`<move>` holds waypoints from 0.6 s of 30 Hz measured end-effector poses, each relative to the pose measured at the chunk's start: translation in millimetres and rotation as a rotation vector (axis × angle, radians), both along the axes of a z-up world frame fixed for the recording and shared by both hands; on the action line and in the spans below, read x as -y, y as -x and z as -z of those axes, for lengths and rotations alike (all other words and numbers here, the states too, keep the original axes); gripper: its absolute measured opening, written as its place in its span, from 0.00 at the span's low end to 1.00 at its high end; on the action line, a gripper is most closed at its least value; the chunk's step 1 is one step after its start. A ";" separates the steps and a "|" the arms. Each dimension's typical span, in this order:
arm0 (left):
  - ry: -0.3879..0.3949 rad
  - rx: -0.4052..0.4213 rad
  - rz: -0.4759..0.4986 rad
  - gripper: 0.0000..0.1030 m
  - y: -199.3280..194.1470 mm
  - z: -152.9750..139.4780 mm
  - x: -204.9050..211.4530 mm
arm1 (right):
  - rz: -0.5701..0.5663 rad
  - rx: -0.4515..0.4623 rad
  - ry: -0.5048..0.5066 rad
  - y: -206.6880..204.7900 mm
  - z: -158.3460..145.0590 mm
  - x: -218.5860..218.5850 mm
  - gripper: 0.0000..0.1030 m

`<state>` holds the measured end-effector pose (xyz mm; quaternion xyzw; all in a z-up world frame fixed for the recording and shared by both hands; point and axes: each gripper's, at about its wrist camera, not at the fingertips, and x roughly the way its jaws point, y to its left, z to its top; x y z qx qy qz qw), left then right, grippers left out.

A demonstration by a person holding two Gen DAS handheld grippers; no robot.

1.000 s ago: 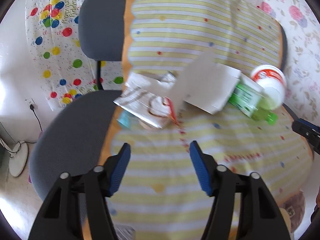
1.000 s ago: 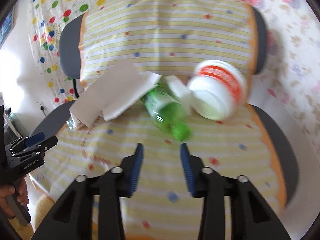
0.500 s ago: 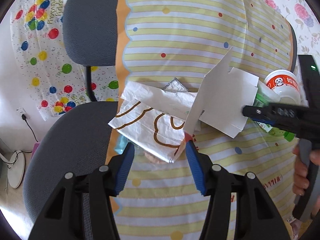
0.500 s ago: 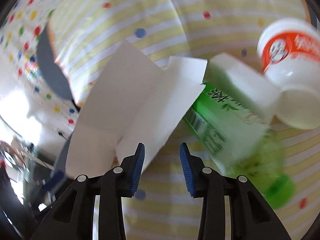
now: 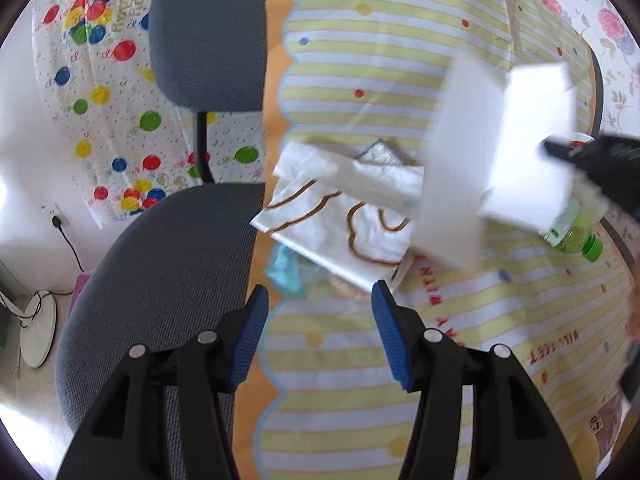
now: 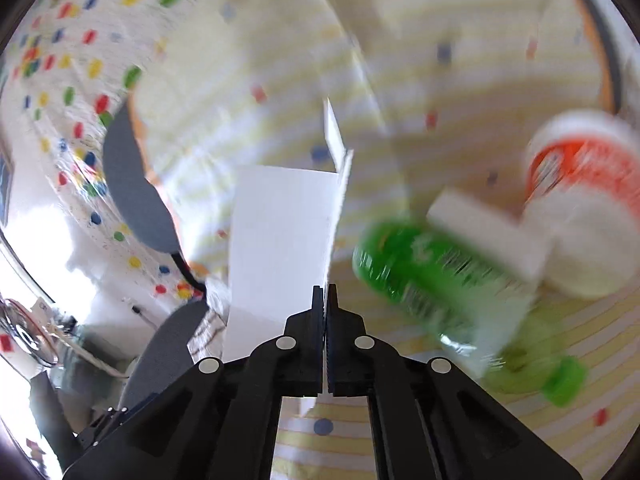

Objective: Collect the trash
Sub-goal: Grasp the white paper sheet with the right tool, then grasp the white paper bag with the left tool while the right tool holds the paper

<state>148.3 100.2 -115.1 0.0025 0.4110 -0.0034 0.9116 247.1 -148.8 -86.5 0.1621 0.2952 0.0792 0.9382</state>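
- The right tool (image 6: 325, 300) has its jaws clamped together on the lower edge of a folded white card (image 6: 280, 236); they have just snapped closed, with the card pinched between the pads.
- The card stands up from the right tool's tips, lifted off the striped cloth (image 6: 400, 92); in the left wrist view the same card (image 5: 500, 148) hangs blurred at upper right with the right tool's black tip against its right edge.
- To the right of the right tool lies a green bottle (image 6: 440, 280) on its side, cap (image 6: 564, 380) toward the camera, with a white block (image 6: 484, 236) across it and an orange-and-white tub (image 6: 588, 204) touching the bottle's far end.
- The left tool (image 5: 318, 308) is roughly half open and holds nothing; its blue pads (image 5: 250, 340) hover over the cloth on the chair seat (image 5: 168, 280).
- Just ahead of the left tool's tips lies a white wrapper with brown loops (image 5: 340, 228), its near corner close to the right pad, not between the jaws.
- A crumpled pale-blue scrap (image 5: 286, 268) peeks from under the wrapper, near the left pad.
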 end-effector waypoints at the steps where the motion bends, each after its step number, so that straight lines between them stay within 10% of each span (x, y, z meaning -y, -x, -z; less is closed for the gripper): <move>1: 0.014 -0.005 0.000 0.51 0.4 1.0 -2.1 | 0.008 0.021 0.027 6.0 -7.1 1.4 0.01; 7: 0.008 -0.003 0.085 0.55 -6.2 7.9 18.2 | 0.028 0.064 0.177 37.9 -21.9 15.2 0.01; 18: 0.024 -0.092 0.117 0.54 -52.7 24.8 41.1 | 0.022 0.033 0.163 40.0 -12.4 27.5 0.01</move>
